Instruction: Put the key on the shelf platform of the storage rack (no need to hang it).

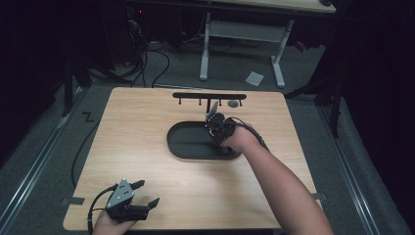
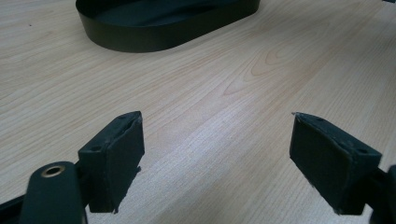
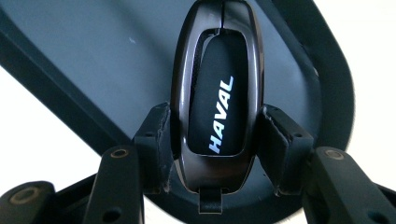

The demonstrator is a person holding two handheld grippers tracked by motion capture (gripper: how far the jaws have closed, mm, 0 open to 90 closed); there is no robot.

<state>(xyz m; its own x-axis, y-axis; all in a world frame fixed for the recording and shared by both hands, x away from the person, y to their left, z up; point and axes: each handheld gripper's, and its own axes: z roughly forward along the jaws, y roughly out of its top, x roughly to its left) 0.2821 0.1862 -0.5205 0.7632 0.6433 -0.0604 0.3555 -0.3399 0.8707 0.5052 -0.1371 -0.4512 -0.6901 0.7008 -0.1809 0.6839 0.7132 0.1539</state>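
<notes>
Desk [image 1: 147,161]: light wood grain, set on grey carpet in a dark room; cables are seen at upper left, a white-legged table [image 1: 242,29] at top centre, a paper scrap [image 1: 254,78] on the floor beside it.

Left claw [image 1: 147,193]: lower left of the high view, jaws spread wide, nothing between them.

Oval black tray [image 1: 178,147]: centre of the desk; a black hook rack [image 1: 209,96] lies beyond it.

Right claw [image 1: 214,120]: over the tray's right end, clamped on a key fob [image 3: 217,93].

Right claw's view: the lettering "HAVAL" is legible on the glossy black fob, unreadable from above. Left claw's view: the pads [image 2: 119,154] are seen close, the tray rim at top.
</notes>
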